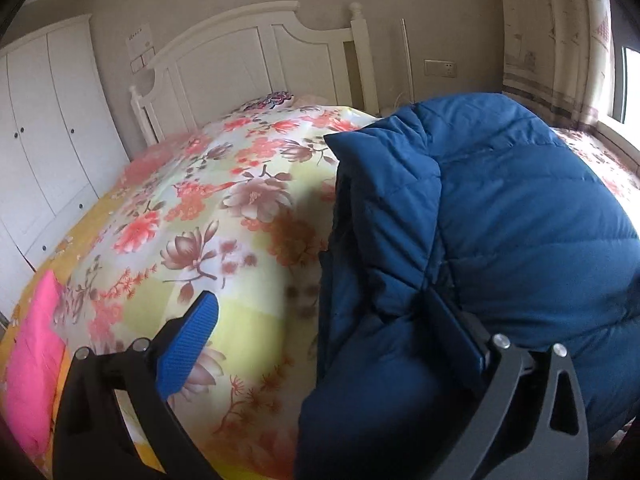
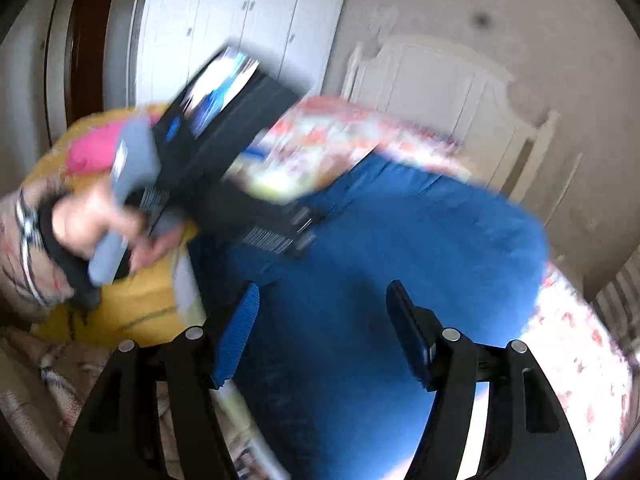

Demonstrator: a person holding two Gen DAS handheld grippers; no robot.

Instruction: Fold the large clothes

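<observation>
A blue padded jacket (image 1: 500,216) lies on the bed (image 1: 224,208), which is spread with a flowered cover. The jacket takes up the side of the bed nearer the curtained window (image 1: 560,40), its collar end pointing toward the white headboard (image 1: 256,56).

The left gripper (image 1: 336,332) stands open over the jacket's near edge. Its left finger (image 1: 188,344) hangs above the bare flowered cover beside the jacket, while its right finger (image 1: 460,332) lies against a fold of the jacket; nothing is clamped between them. A pink cloth (image 1: 32,368) lies at the edge of the bed on the far side from the jacket.

The right gripper (image 2: 324,332) is also open, both fingers spread above the middle of the jacket (image 2: 400,240), with blue fabric showing in the gap and neither pad pressing it. In this blurred view a hand (image 2: 100,220) holds the other gripper's handle at the jacket's edge.
</observation>
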